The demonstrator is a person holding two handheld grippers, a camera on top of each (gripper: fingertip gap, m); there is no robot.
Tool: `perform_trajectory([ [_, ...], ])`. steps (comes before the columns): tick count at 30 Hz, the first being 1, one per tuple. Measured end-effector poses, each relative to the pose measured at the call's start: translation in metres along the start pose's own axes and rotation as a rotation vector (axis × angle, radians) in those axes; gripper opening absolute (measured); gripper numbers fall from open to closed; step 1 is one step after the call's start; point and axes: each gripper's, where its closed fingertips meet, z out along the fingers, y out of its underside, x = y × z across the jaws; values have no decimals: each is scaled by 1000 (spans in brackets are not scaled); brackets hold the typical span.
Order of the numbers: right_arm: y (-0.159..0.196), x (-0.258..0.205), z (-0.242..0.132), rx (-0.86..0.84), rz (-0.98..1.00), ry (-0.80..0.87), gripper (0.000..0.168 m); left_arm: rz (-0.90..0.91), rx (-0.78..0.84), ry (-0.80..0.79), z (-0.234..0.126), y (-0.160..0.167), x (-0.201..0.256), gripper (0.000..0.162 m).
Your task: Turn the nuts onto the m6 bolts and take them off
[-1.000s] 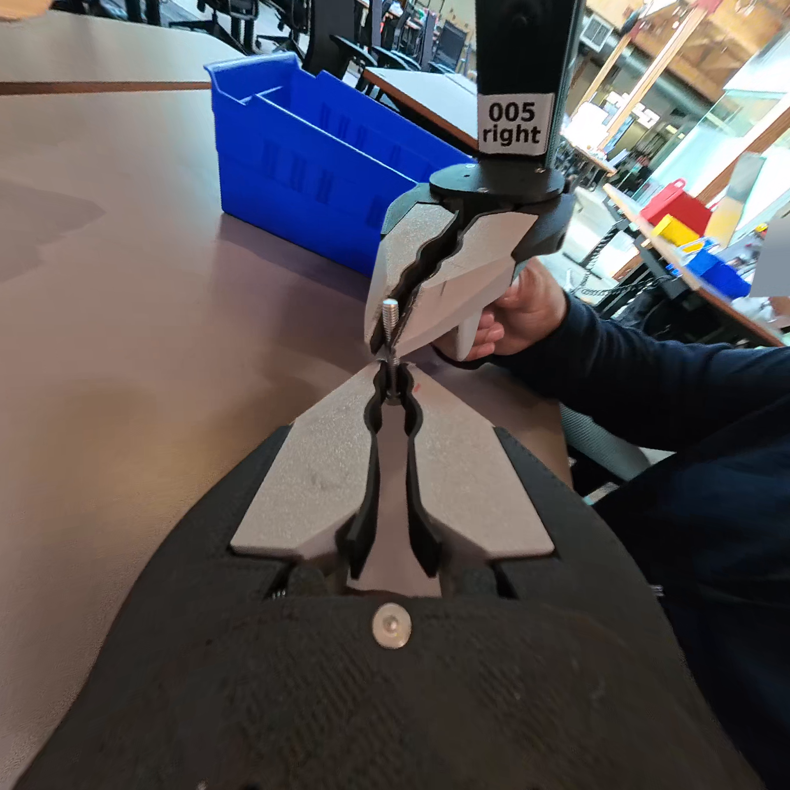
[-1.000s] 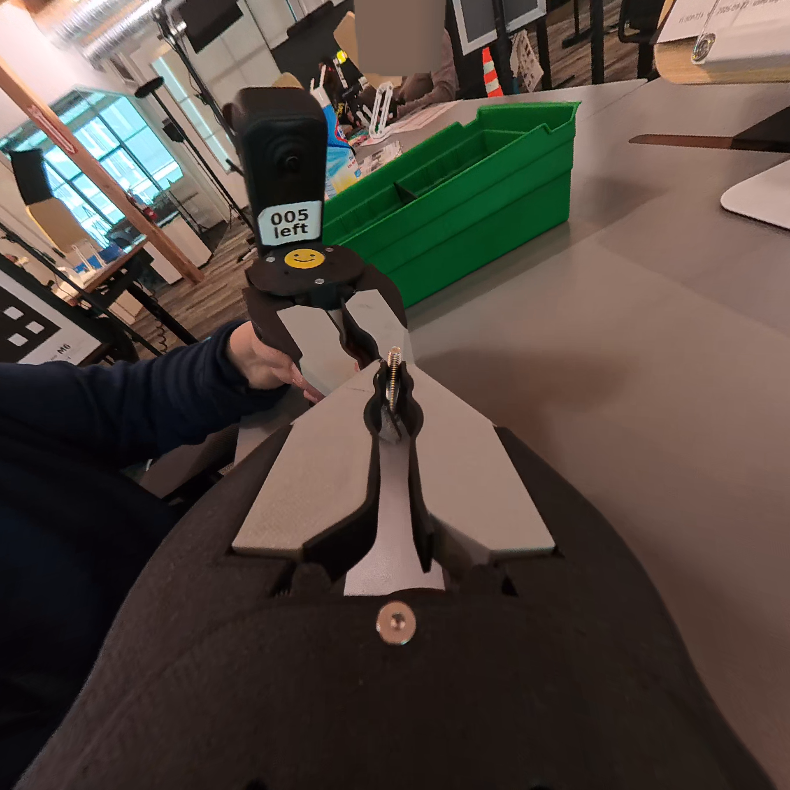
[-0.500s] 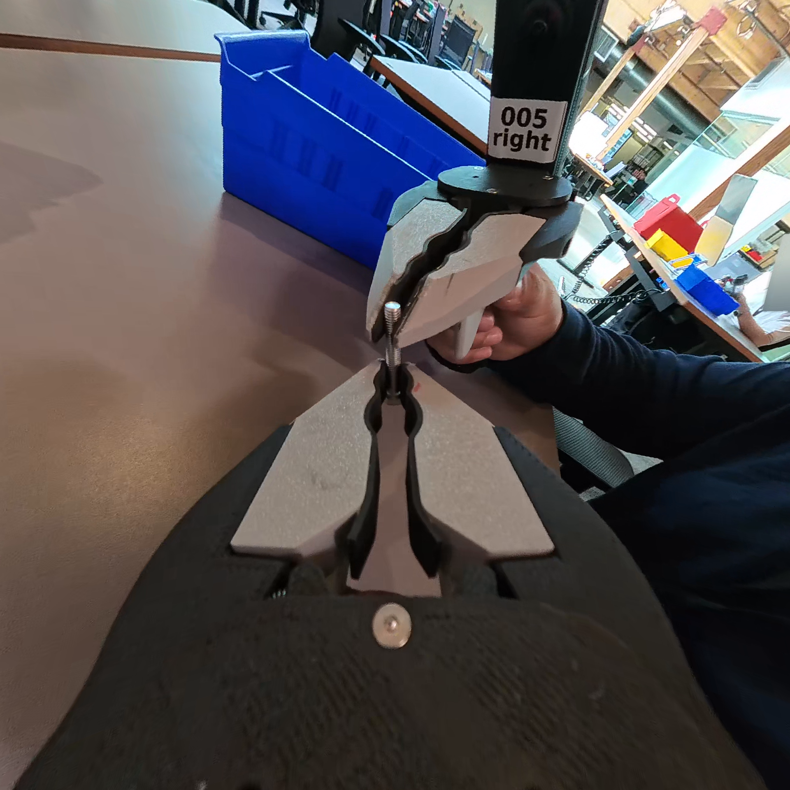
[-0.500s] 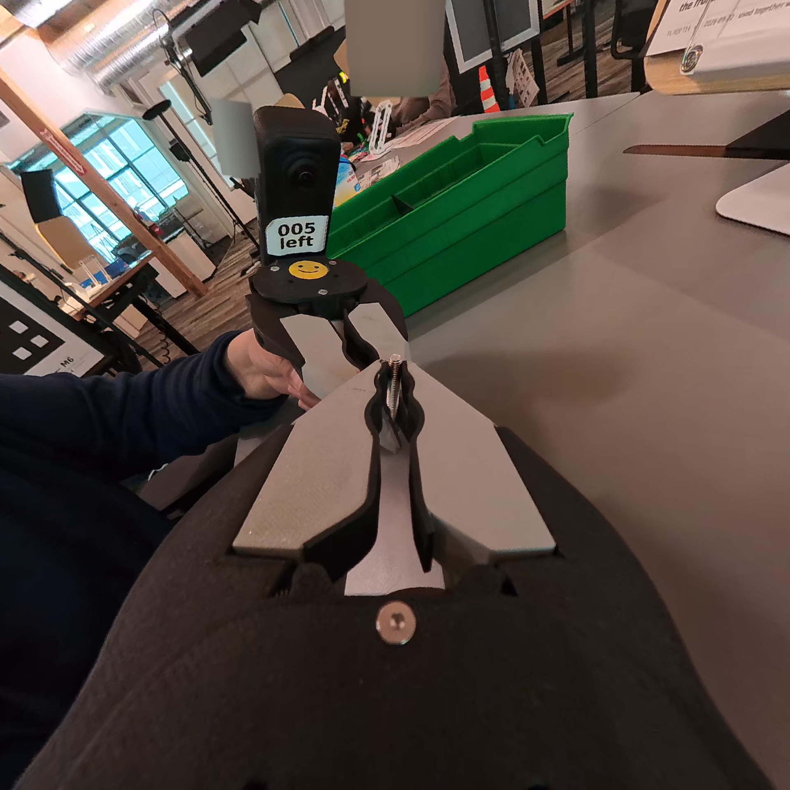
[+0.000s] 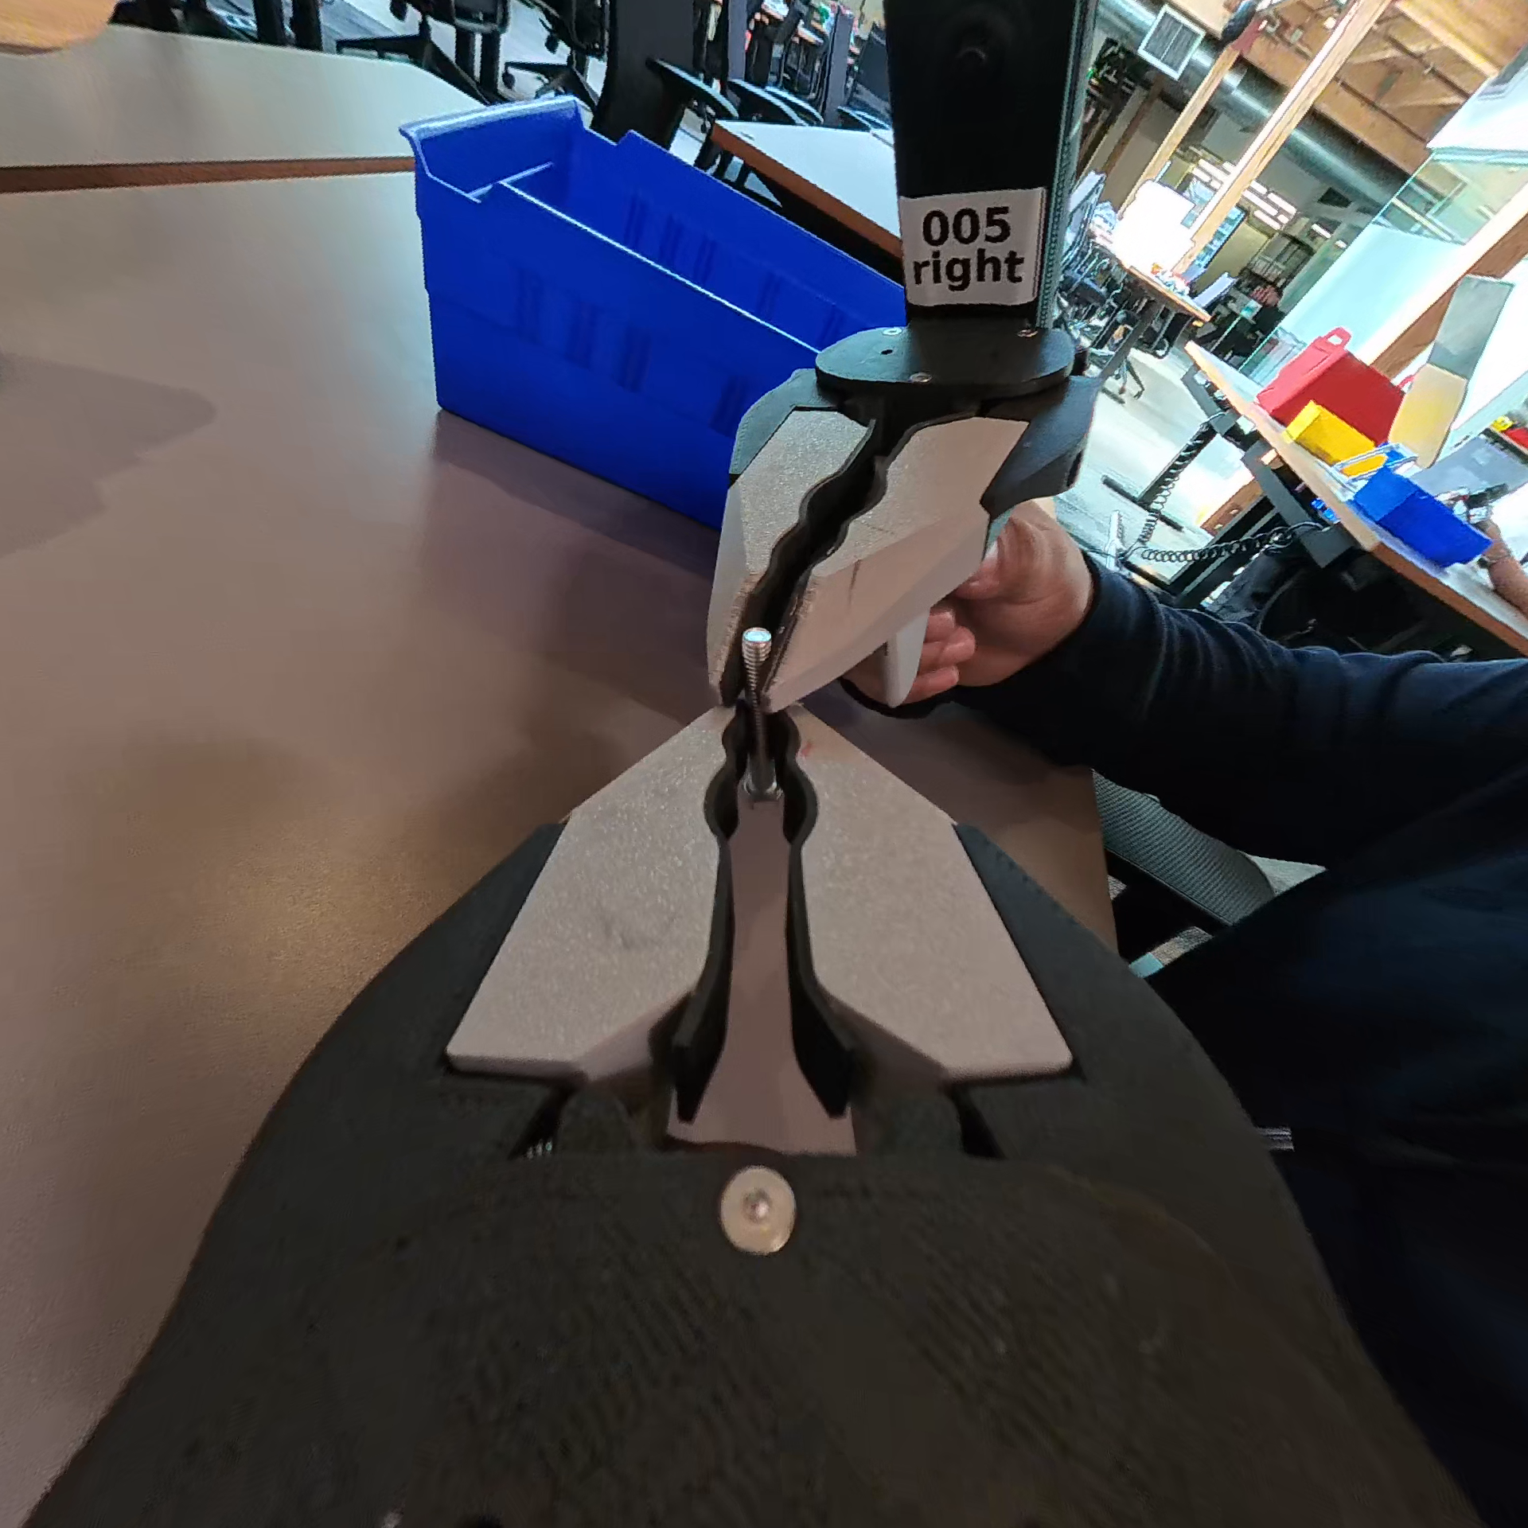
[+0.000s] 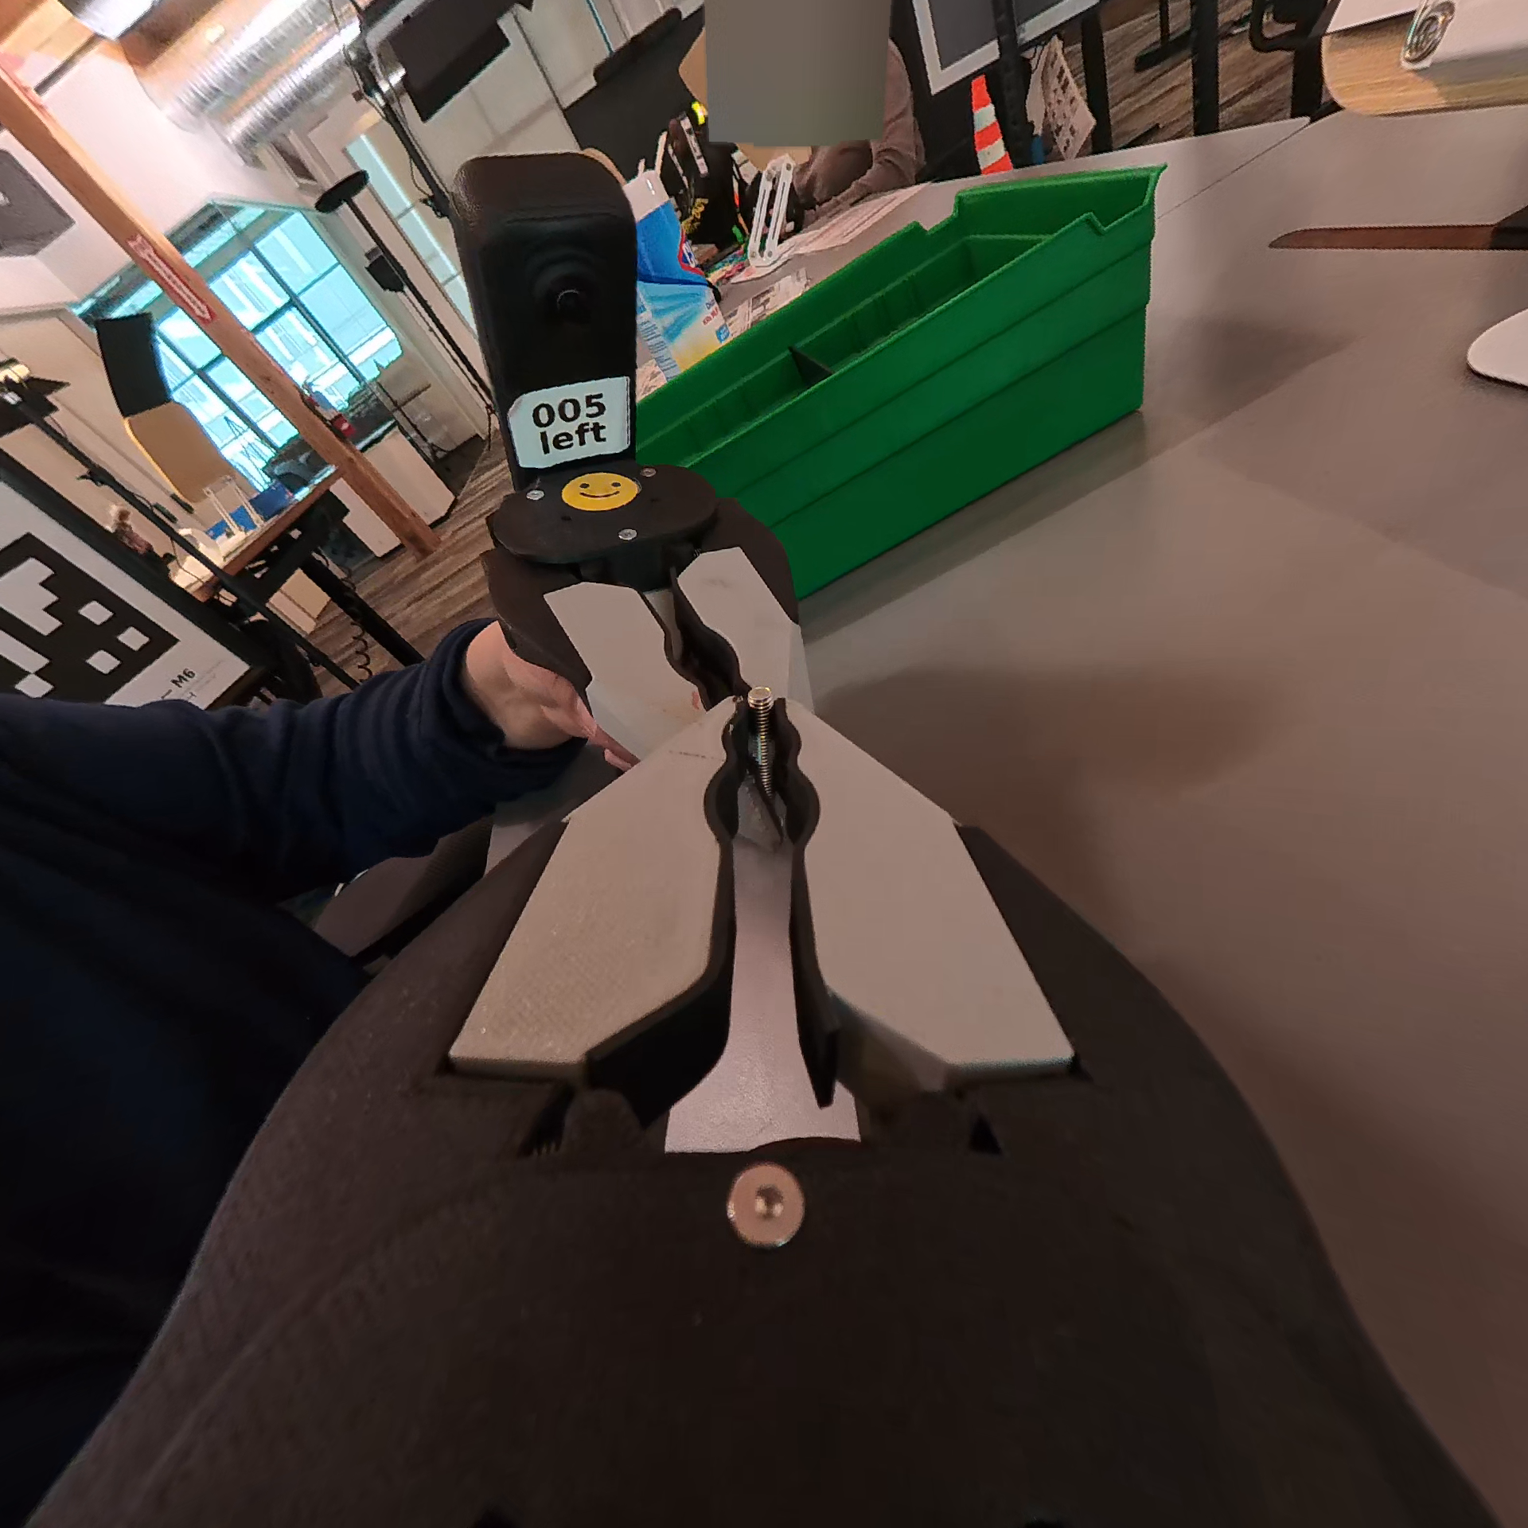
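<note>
A silver threaded bolt stands upright between the two grippers, above the table near its front edge. My right gripper is shut on the bolt's thread, and the thread end pokes just past its fingertips. My left gripper faces it tip to tip and is shut low on the same bolt, where a hex nut sits in the hollow of its jaws. The right gripper also shows in the left wrist view. The left gripper also shows in the right wrist view, with its tips partly hidden.
A blue bin stands on the brown table behind the right gripper. A green divided bin stands behind the left gripper. A white stand foot is at the far right. A person's hands and dark sleeves hold both grippers at the table's near edge. Left and right tips are no more than a few centimetres apart.
Both grippers stay shut on the bolt and nut. The two views have swung a little. The left gripper looks nearer in the right wrist view, and the bolt leans slightly in the left wrist view.
</note>
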Motion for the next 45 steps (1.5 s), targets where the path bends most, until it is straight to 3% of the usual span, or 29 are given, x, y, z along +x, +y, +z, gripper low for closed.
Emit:
perform_trajectory([
  [12, -10, 2, -11, 48, -11, 9, 3, 54, 12, 2, -4, -1, -2, 3],
  [17, -3, 1, -5, 7, -13, 13, 16, 41, 12, 13, -2, 0, -1, 3],
  [20, 1, -1, -1, -11, -46, 18, 2, 50, 3, -1, 0, 1, -1, 3],
  [45, 3, 0, 0, -23, -60, 43, 2, 38, -22, 24, 1, 8, -1, 4],
])
